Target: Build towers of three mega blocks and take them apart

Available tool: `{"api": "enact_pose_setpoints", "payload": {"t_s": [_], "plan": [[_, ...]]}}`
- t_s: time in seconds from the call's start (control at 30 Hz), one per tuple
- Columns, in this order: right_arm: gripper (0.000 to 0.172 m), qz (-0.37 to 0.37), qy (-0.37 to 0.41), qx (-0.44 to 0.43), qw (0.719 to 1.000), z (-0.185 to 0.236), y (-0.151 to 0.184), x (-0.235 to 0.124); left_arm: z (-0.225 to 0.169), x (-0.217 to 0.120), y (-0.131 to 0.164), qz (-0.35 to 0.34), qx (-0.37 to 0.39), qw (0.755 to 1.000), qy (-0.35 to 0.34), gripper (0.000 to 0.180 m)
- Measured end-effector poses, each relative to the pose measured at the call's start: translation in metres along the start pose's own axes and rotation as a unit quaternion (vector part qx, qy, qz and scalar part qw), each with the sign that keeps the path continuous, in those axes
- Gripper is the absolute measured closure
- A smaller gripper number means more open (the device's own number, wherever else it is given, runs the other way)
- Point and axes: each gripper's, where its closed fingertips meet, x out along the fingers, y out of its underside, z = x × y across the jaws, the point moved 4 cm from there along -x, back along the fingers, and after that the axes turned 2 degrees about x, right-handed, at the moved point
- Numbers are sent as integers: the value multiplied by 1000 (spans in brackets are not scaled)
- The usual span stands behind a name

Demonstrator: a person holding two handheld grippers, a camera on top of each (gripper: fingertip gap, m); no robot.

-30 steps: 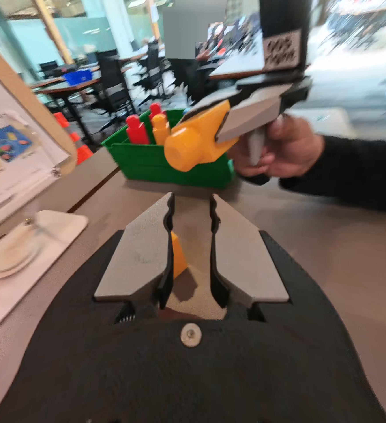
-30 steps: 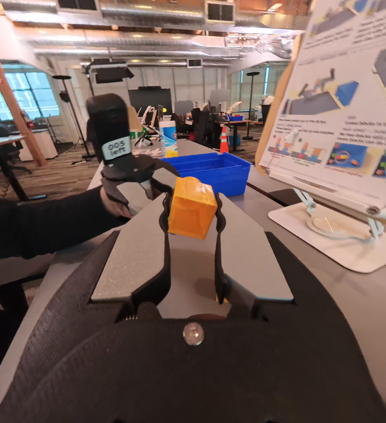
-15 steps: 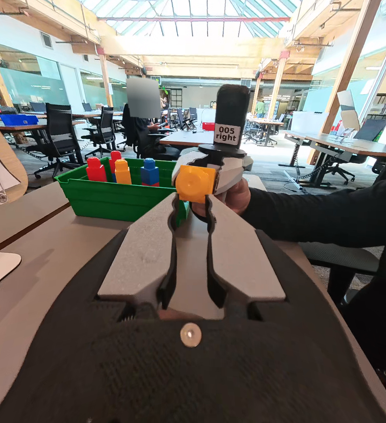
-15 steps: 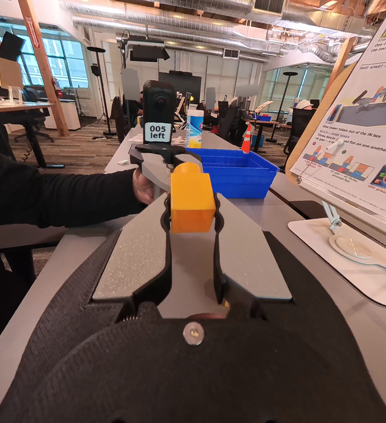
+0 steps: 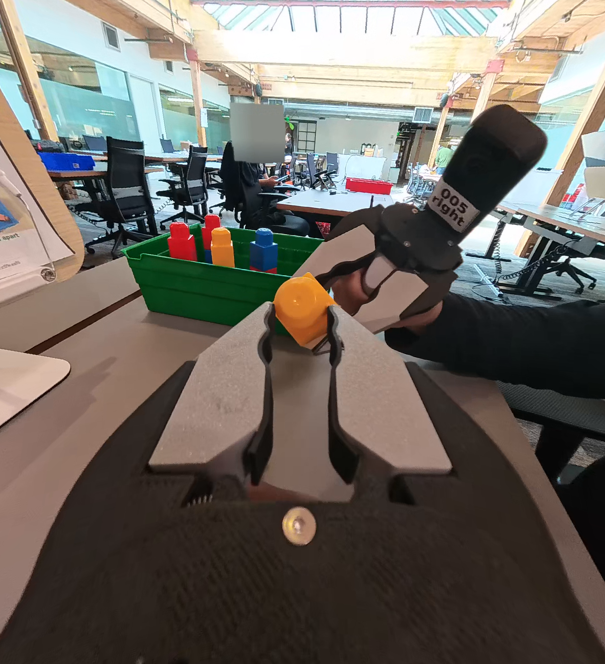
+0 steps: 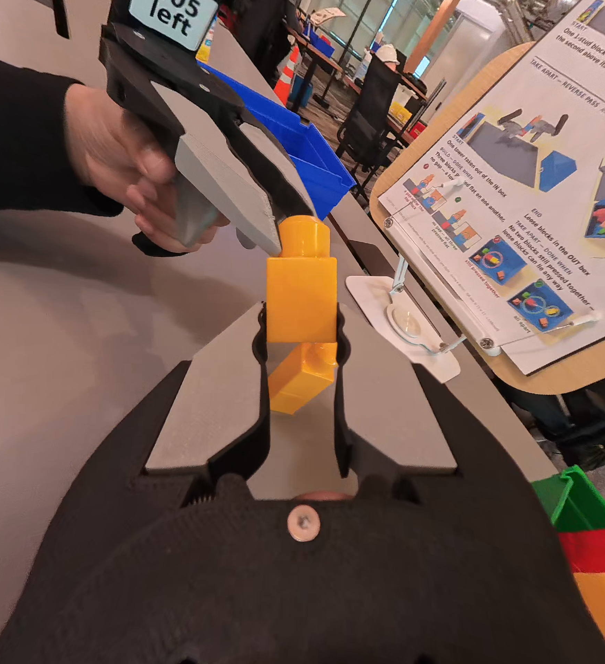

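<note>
The right gripper (image 6: 301,319) clamps an orange block (image 6: 301,298) by its body while the left gripper (image 5: 299,316) closes on that block's stud, a second orange block (image 6: 299,381) lies loose on the table (image 6: 78,323), and several towers (image 5: 222,248) wait in the green bin (image 5: 200,287), so most dismantling seems left

An open-plan office is shown, roofed by a skylight (image 5: 347,21) carried on timber beams (image 5: 344,48) and wooden posts (image 5: 197,104), with daylight admitted from above. Glass partition walls (image 5: 78,104) are set along the left side, and rows of desks (image 5: 333,203) with black office chairs (image 5: 125,187) are arranged over a dark floor (image 5: 531,287). A grey tabletop (image 5: 89,337) is seen in the foreground.
</note>
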Motion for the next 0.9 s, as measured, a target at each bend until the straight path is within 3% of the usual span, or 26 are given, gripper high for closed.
{"api": "enact_pose_setpoints", "payload": {"t_s": [0.17, 0.63, 0.73, 0.9], "plan": [[138, 24, 37, -46, 998, 0, 3, 3, -3, 1, -3, -5, 5, 1000, 0, 155], [138, 19, 65, -50, 996, 1, 1, 7, -9, 4, -7, 6, 43, 999, -23, 154], [138, 16, 72, -46, 996, -2, 1, 5, -4, 1, -7, 19, 62, 997, -45, 145], [138, 2, 89, -54, 995, -6, -3, 1, -1, -1, -9, 15, 26, 999, -44, 142]]}}
